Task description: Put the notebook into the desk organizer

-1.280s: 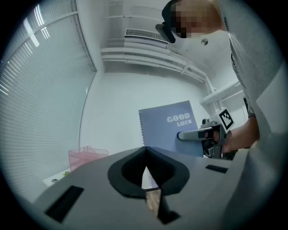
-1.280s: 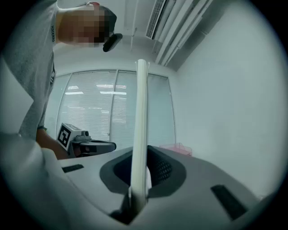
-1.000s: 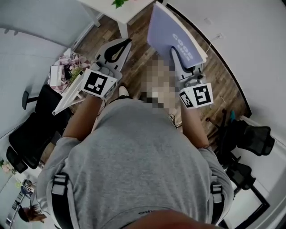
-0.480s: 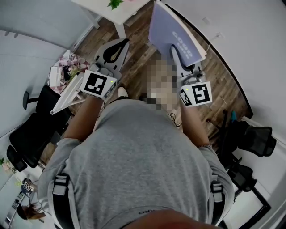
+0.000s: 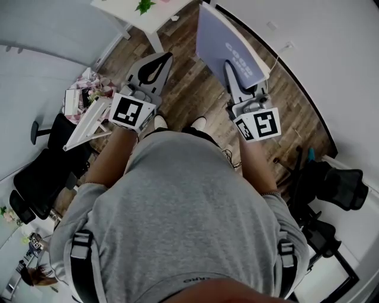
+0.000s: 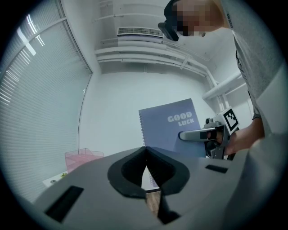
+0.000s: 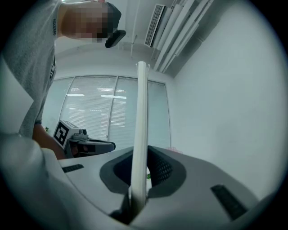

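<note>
A pale purple spiral notebook (image 5: 224,36) with "GOOD LUCK" on its cover is held upright in the air, and my right gripper (image 5: 230,66) is shut on its lower edge. In the right gripper view the notebook (image 7: 141,126) shows edge-on, clamped between the jaws of the right gripper (image 7: 140,155). From the left gripper view I see its cover (image 6: 172,126) and the right gripper (image 6: 182,135) on it. My left gripper (image 5: 161,58) hangs beside it, shut and empty (image 6: 145,149). A pink see-through organizer (image 6: 82,157) stands far off at the left.
A white table (image 5: 135,10) with a green plant stands ahead over the wood floor (image 5: 195,89). Black office chairs (image 5: 37,177) (image 5: 339,184) flank me. A white rack (image 5: 87,123) and clutter sit at my left.
The head view has drifted a little, so the table sits further left. Both grippers keep almost the same pose and the notebook stays clamped.
</note>
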### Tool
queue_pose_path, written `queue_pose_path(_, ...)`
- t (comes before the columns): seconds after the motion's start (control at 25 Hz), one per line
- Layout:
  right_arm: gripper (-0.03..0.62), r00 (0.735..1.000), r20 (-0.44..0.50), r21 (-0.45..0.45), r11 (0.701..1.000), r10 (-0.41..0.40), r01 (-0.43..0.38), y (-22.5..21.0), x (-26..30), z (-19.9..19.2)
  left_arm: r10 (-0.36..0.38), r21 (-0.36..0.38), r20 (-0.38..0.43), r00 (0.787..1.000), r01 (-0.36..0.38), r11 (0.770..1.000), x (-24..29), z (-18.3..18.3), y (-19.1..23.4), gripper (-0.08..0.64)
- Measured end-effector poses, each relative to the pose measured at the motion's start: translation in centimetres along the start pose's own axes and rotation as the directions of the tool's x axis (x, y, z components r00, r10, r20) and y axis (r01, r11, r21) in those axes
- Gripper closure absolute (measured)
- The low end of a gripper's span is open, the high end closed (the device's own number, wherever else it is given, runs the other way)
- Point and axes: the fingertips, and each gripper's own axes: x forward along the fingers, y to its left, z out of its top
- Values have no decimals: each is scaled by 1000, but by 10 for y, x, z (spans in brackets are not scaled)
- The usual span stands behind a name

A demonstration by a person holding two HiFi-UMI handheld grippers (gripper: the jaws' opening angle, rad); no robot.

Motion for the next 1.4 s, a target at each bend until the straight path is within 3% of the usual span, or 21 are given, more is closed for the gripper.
queue_pose_path(0.92, 552, 997, 7, -9, 997, 75, -75, -70, -40, -2, 53, 38, -12, 999, -52, 998, 64, -3, -56, 540)
queue_pose_path(1.4, 552, 995, -14, -16, 995, 95, -95, -98, 3, -8, 50, 21, -10, 999, -50, 999, 104, -17, -19, 540)
